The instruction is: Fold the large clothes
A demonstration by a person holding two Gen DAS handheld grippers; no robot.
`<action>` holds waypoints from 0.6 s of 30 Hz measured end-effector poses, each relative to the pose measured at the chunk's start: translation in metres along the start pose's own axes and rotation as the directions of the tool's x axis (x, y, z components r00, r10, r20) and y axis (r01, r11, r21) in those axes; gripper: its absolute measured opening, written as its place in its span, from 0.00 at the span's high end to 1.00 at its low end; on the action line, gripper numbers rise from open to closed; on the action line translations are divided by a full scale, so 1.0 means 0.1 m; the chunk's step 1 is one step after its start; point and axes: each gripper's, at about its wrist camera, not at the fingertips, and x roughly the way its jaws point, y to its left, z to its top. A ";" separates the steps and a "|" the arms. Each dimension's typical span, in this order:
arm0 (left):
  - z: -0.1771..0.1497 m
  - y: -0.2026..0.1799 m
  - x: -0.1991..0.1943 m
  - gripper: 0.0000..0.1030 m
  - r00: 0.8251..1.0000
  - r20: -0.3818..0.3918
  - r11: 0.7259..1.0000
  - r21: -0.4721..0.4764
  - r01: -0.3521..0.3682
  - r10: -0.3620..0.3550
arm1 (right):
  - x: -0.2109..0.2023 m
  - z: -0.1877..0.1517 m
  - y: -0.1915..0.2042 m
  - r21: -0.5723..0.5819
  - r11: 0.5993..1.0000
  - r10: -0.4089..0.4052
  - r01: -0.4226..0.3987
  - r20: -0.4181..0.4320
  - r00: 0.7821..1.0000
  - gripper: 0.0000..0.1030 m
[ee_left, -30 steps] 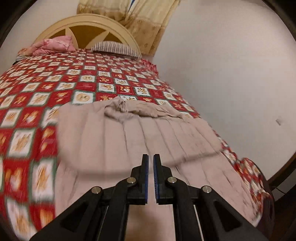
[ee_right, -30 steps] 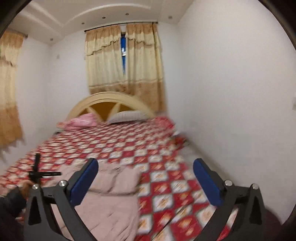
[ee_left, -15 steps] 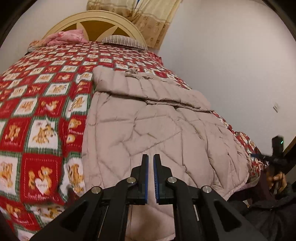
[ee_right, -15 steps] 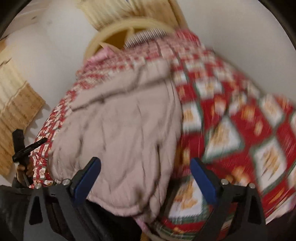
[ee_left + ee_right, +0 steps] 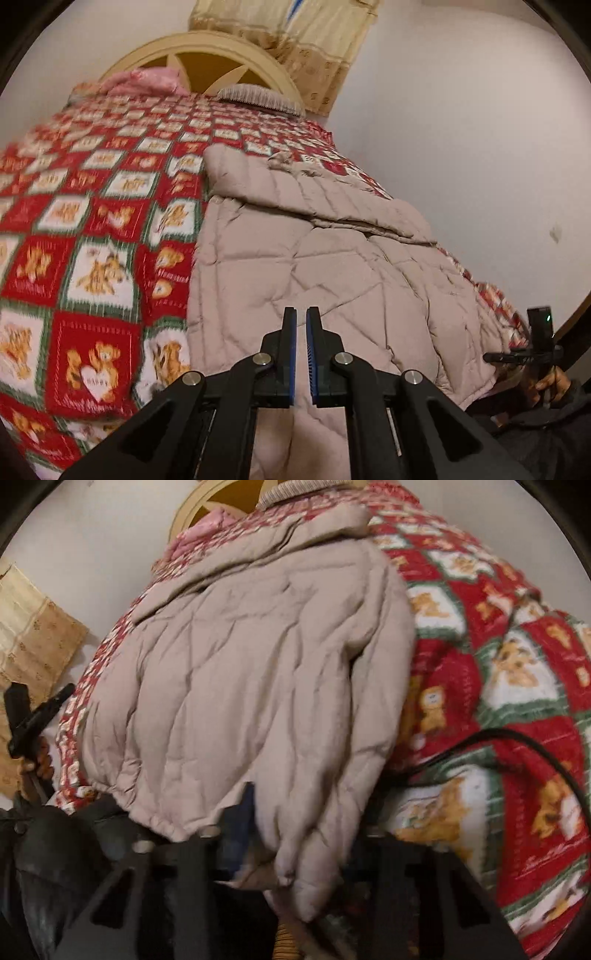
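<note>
A quilted beige jacket (image 5: 303,258) lies along the bed's (image 5: 92,236) right edge, its hem spilling over the foot edge, 1 sleeve folded across the top. Our left gripper (image 5: 301,354) hovers above the hem, fingers nearly pressed together on nothing. Our right gripper (image 5: 295,853) sits low at that hem; fabric hides its fingers, so we cannot tell their state. Risk, as we judge it: the slick padding slides off the edge, or a 1-layer pinch drags the fold askew.
</note>
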 end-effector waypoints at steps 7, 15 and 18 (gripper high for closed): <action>-0.04 0.26 -0.15 0.54 1.000 0.023 0.996 -0.085 -0.017 0.019 | -0.42 0.17 0.08 0.017 0.987 0.158 -0.160 0.107 0.982 0.81; -0.05 0.35 -0.36 0.03 0.997 0.062 0.996 -0.081 -0.048 0.053 | -0.67 0.69 0.27 0.085 0.911 0.370 -0.404 0.266 0.890 0.81; -0.10 0.36 -0.37 0.03 0.994 -0.004 0.994 -0.007 -0.107 0.107 | -0.67 0.93 0.33 0.098 0.885 0.412 -0.456 0.293 0.863 0.81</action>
